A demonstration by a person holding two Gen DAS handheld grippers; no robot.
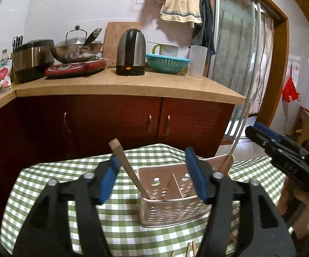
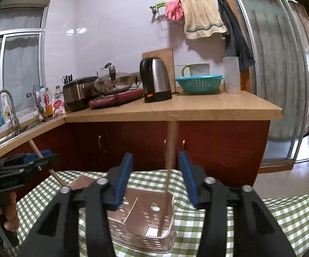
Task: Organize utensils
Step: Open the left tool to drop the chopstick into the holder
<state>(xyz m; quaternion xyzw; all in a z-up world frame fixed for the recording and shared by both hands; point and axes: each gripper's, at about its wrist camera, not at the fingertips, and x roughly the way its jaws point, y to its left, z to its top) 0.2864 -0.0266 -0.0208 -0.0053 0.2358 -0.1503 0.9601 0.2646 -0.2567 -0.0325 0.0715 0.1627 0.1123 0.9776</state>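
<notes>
chopsticks (image 1: 127, 166) leaning in pink caddy (image 1: 171, 201), both claws open above

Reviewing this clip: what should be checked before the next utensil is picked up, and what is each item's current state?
1. Left gripper open: ok.
2. Right gripper open: ok.
3. Chopstick leaning inside caddy: ok.
4. Second chopstick standing in the other compartment: ok.
5. Caddy upright on tablecloth: ok.
6. Remaining chopsticks free to grasp: cannot tell, cropped at the frame edge.
</notes>
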